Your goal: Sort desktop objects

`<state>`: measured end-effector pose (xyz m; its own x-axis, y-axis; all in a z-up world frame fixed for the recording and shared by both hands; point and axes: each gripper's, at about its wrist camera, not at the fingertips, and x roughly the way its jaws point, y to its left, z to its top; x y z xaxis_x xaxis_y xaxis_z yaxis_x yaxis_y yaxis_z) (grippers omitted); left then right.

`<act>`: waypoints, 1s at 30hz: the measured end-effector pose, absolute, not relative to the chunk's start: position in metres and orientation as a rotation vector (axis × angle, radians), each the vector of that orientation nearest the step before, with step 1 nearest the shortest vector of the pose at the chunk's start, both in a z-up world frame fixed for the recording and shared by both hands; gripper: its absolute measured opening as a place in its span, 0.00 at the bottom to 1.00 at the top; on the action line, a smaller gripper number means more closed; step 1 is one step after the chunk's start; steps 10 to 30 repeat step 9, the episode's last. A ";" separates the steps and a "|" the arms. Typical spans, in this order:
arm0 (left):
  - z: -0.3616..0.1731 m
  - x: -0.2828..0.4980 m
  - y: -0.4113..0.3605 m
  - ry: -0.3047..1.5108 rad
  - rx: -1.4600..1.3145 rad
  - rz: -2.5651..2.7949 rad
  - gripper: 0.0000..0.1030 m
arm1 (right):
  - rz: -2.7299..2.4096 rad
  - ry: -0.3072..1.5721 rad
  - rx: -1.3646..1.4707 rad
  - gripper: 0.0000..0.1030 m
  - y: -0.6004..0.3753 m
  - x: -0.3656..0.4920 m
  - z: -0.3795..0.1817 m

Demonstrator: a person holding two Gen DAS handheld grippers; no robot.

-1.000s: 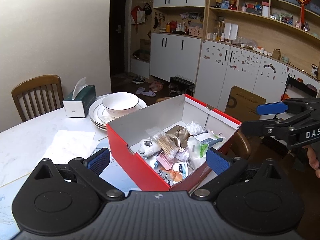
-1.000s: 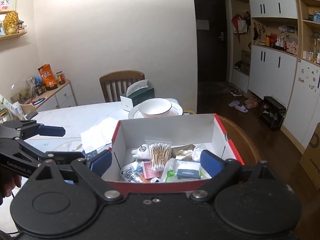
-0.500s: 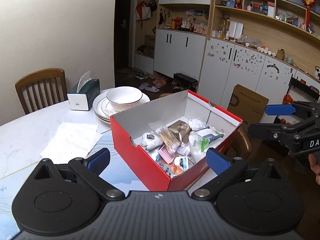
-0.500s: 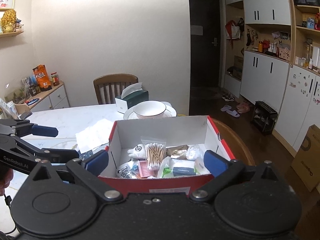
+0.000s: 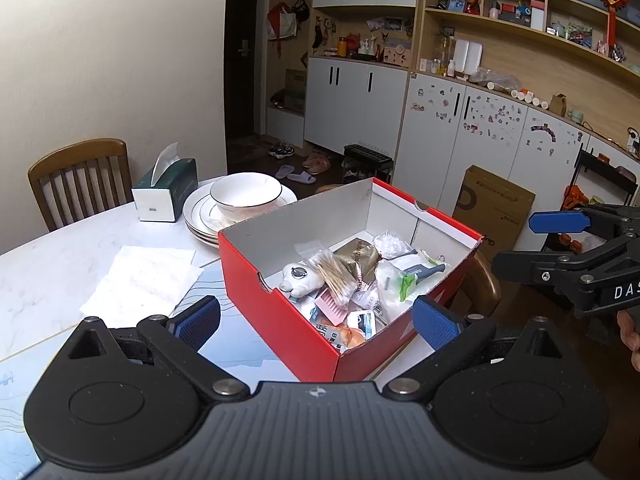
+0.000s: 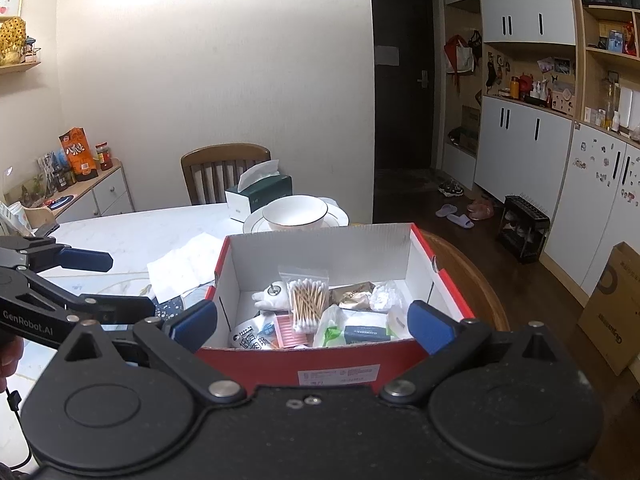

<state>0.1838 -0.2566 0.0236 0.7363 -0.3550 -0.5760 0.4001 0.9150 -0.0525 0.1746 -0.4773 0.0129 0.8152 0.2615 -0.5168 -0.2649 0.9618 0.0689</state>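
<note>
A red shoebox (image 5: 280, 320) (image 6: 320, 372) with a white inside stands at the table's corner. It holds several small items: a bag of cotton swabs (image 6: 307, 300) (image 5: 334, 276), a white toy animal (image 5: 298, 278) (image 6: 272, 294), a pink comb (image 6: 288, 330) (image 5: 334, 310), packets and tissues. My left gripper (image 5: 316, 320) is open and empty, raised in front of the box's near corner. It also shows in the right wrist view (image 6: 100, 280). My right gripper (image 6: 312, 326) is open and empty, raised at the box's short side. It also shows in the left wrist view (image 5: 528, 244).
A bowl on stacked plates (image 5: 244, 196), a green tissue box (image 5: 166, 190) and white paper napkins (image 5: 144, 280) lie on the white marble table (image 5: 52, 264). Wooden chairs (image 5: 80, 180) stand around it. A cardboard carton (image 5: 496, 204) stands on the floor by the cabinets.
Both grippers have pulled back and risen a little from the box, which now looks smaller and lower in both views. Both stay open and empty.
</note>
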 end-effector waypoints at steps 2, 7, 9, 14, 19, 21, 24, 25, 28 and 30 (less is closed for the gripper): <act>0.024 0.184 -0.257 0.619 0.077 -0.421 1.00 | 0.279 0.554 -0.006 0.99 -0.477 0.175 0.012; 0.024 0.184 -0.255 0.618 0.076 -0.424 1.00 | 0.272 0.560 -0.005 0.99 -0.476 0.174 0.012; 0.024 0.184 -0.254 0.617 0.074 -0.422 1.00 | 0.271 0.565 -0.004 0.99 -0.475 0.174 0.011; 0.024 0.184 -0.254 0.617 0.074 -0.422 1.00 | 0.271 0.565 -0.004 0.99 -0.475 0.174 0.011; 0.024 0.184 -0.254 0.617 0.074 -0.422 1.00 | 0.271 0.565 -0.004 0.99 -0.475 0.174 0.011; 0.024 0.184 -0.254 0.617 0.074 -0.422 1.00 | 0.271 0.565 -0.004 0.99 -0.475 0.174 0.011; 0.024 0.184 -0.254 0.617 0.074 -0.422 1.00 | 0.271 0.565 -0.004 0.99 -0.475 0.174 0.011; 0.024 0.184 -0.254 0.617 0.074 -0.422 1.00 | 0.271 0.565 -0.004 0.99 -0.475 0.174 0.011; 0.024 0.184 -0.254 0.617 0.074 -0.422 1.00 | 0.271 0.565 -0.004 0.99 -0.475 0.174 0.011; 0.024 0.184 -0.254 0.617 0.074 -0.422 1.00 | 0.271 0.565 -0.004 0.99 -0.475 0.174 0.011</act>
